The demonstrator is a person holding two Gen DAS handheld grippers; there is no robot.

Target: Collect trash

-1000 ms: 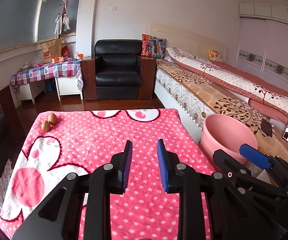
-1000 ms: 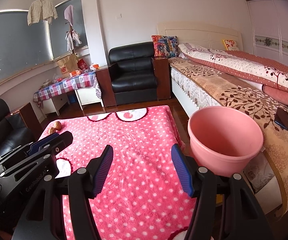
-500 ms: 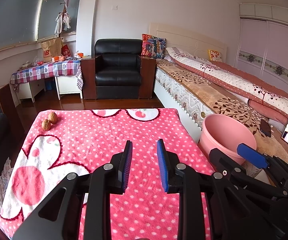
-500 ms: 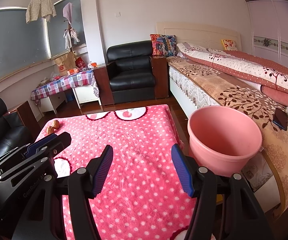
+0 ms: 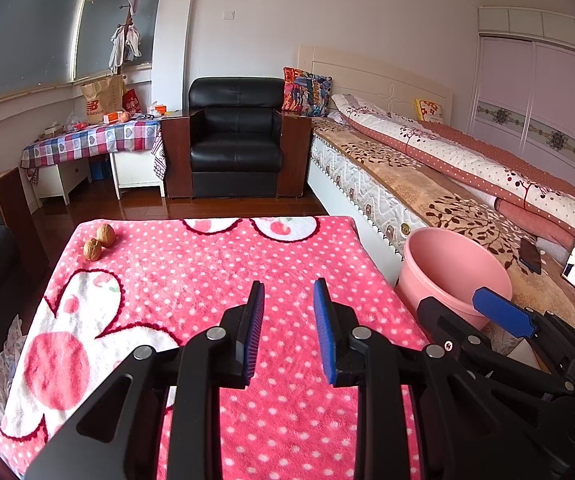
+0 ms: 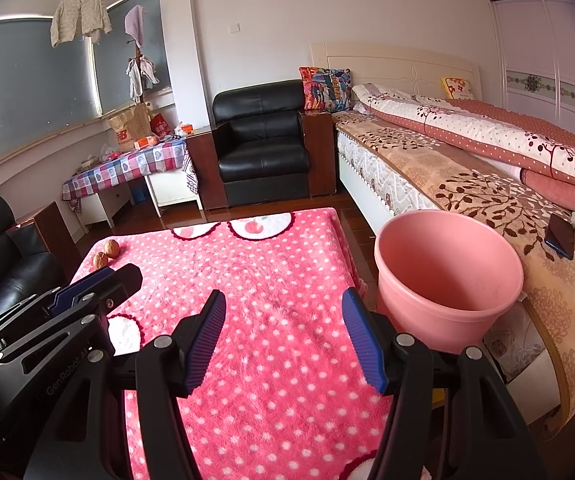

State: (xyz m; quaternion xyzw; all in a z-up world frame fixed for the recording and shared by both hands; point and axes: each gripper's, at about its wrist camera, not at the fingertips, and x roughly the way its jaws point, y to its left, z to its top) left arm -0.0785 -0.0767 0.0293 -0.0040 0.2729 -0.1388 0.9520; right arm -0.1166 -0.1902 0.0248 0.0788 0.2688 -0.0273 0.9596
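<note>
Both pairs of fingers hang over the desk with nothing between them: the left gripper (image 5: 288, 296) has its blue pads set at a narrow gap, and the right gripper (image 6: 283, 308) stands clearly wider. Each shows at the edge of the other's view, side by side and apart.

Beneath them lies a fleecy pink blanket (image 5: 207, 272) with white dots and big white-and-red flower shapes, covering the desk. Beyond it is a dark wooden floor, a black leather armchair (image 5: 235, 136) against the white wall, a small side table under a checked cloth (image 5: 91, 142) near the window, and a bed (image 6: 467, 168) with patterned covers along the right.

Two walnuts (image 5: 98, 242), brown and wrinkled, sit touching each other at the far left corner of the blanket, well away from both grippers. A pink plastic bucket (image 6: 447, 280) stands just off the desk's right edge, beside the bed; what shows of its inside is bare.
</note>
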